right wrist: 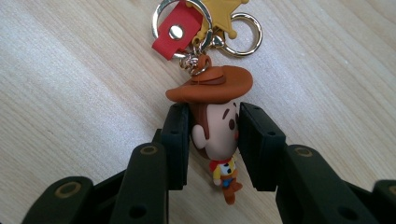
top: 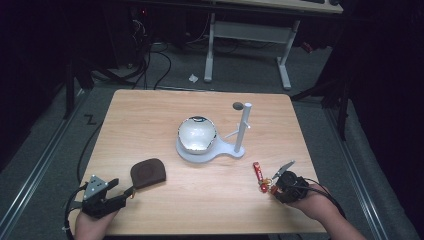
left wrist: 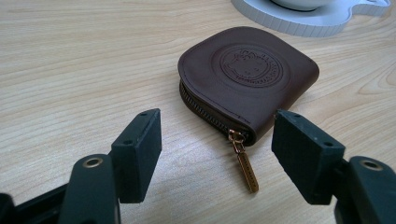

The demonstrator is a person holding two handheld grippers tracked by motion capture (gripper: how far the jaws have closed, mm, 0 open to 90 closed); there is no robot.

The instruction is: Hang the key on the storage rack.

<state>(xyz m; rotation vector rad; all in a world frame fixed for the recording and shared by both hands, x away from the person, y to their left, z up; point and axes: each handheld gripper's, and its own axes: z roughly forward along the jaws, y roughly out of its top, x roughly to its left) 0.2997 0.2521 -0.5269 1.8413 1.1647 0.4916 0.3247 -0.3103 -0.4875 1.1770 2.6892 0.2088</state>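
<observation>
A cowboy-figure keychain (right wrist: 210, 84) with a brown hat, a red strap, a gold star and gold rings lies on the wooden table (top: 150, 115) at the front right. My right gripper (right wrist: 215, 135) is shut on the figure's head, one pad pressing each side. From above, the right gripper (top: 274, 186) sits just right of the keychain (top: 258, 172). At the front left lies a brown leather zip pouch (left wrist: 247, 70) with an embossed round emblem. My left gripper (left wrist: 217, 140) stands open just short of it, the gold zipper pull (left wrist: 245, 165) lying between the jaws untouched.
A white stand base (top: 200, 154) in the middle of the table carries a shiny white bowl (top: 197, 134) and an upright white post (top: 243, 125). A small dark disc (top: 238, 105) lies behind the post. Beyond the table's far edge stand white desk legs and cables.
</observation>
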